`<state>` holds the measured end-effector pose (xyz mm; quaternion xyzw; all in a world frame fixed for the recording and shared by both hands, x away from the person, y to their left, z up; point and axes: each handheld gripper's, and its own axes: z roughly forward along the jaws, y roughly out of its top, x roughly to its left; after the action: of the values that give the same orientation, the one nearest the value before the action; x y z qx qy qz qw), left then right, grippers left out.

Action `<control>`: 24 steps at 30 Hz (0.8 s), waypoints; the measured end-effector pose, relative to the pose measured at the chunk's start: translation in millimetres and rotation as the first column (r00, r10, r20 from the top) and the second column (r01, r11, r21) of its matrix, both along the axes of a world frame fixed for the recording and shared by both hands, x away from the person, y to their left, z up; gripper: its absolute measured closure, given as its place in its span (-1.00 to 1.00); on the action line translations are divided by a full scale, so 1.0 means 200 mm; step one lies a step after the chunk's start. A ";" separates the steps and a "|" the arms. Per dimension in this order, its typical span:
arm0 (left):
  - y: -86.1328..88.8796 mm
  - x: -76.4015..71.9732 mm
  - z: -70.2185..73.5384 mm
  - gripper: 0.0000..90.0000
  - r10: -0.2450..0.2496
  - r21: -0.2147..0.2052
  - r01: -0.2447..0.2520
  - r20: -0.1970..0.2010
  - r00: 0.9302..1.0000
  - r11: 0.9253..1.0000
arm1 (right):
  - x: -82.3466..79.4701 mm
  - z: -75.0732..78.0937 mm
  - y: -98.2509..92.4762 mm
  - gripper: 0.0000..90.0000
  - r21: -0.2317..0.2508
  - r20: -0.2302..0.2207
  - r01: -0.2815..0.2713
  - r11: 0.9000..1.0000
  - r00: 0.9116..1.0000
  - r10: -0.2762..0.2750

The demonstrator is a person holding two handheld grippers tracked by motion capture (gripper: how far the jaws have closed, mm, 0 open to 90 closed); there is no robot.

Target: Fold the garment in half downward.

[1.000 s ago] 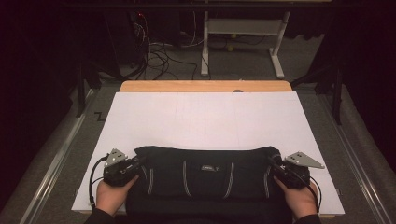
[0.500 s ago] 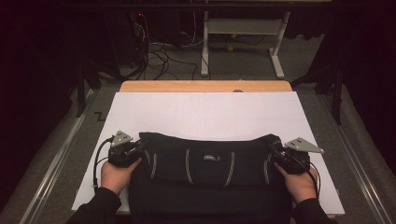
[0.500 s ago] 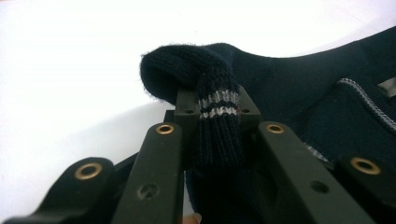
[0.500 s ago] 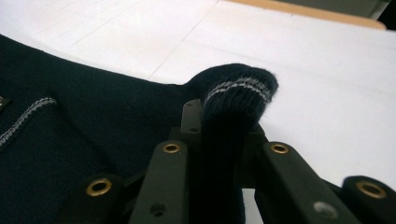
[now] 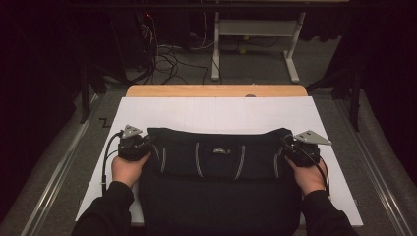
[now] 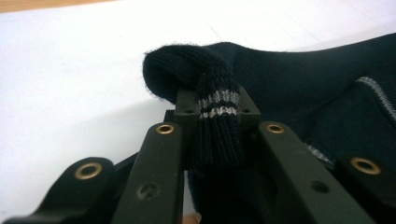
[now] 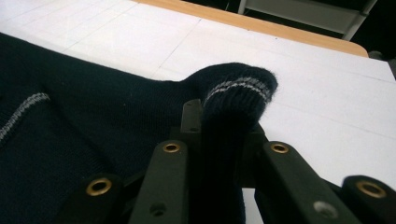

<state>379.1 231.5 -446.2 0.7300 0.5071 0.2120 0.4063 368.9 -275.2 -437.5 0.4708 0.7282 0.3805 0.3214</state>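
Both the left gripper (image 5: 145,143) and right gripper (image 5: 289,146), clamped on the dark knit sweater's (image 5: 219,160) ribbed corners, have carried its folded edge from the lower frame toward centre, furthering the fold.

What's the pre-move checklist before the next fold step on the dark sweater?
1. Left tool shut on the sweater's ribbed corner: ok.
2. Right tool shut on the opposite corner: ok.
3. Both tools level across the fold in the high view: ok.
4. White sheet ahead of the fold free of objects: ok.
5. Lower layer lying flat under the fold: cannot tell.
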 end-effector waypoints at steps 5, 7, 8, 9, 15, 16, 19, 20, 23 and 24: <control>-0.01 0.06 0.01 0.66 0.003 0.039 -0.003 0.015 1.000 0.999 | 0.06 0.01 0.01 0.75 -0.002 0.017 -0.007 1.000 1.000 0.007; -0.01 0.08 0.01 0.66 0.010 0.040 -0.010 0.016 1.000 0.999 | 0.07 0.01 0.02 0.75 -0.019 0.029 -0.005 1.000 1.000 0.006; -0.01 0.09 0.00 0.66 0.013 0.034 -0.014 0.014 1.000 0.999 | 0.08 0.02 0.02 0.75 -0.023 0.033 -0.004 1.000 0.999 0.004; -0.01 0.10 0.00 0.66 0.019 0.030 -0.019 0.015 1.000 0.999 | 0.09 0.02 0.02 0.75 -0.029 0.038 -0.001 1.000 0.999 0.002; 0.00 0.09 0.02 0.66 0.028 -0.008 -0.027 0.021 0.999 1.000 | 0.15 0.03 0.02 0.75 -0.029 0.059 0.020 0.999 0.998 -0.018; 0.01 0.10 0.02 0.66 0.029 -0.014 -0.029 0.025 0.999 0.999 | 0.16 0.03 0.02 0.75 -0.026 0.058 0.020 0.999 0.998 -0.019; 0.03 0.10 0.06 0.66 0.034 -0.024 -0.033 0.040 0.999 0.999 | 0.18 0.06 0.04 0.75 -0.042 0.058 0.023 0.999 0.998 -0.021; 0.03 0.10 0.07 0.66 0.034 -0.030 -0.033 0.044 0.998 0.999 | 0.19 0.07 0.05 0.75 -0.050 0.064 0.019 0.999 0.998 -0.015; 0.05 0.10 0.10 0.66 0.036 -0.027 -0.034 0.061 0.997 0.999 | 0.19 0.14 0.07 0.75 -0.064 0.087 0.011 0.998 0.996 -0.006; 0.05 0.10 0.11 0.66 0.039 -0.031 -0.037 0.067 0.997 0.999 | 0.20 0.16 0.08 0.74 -0.071 0.094 0.009 0.997 0.996 -0.002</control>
<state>399.5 242.4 -424.6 0.7066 0.5099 0.2367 0.4298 408.5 -259.6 -405.5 0.4427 0.7240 0.3751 0.3729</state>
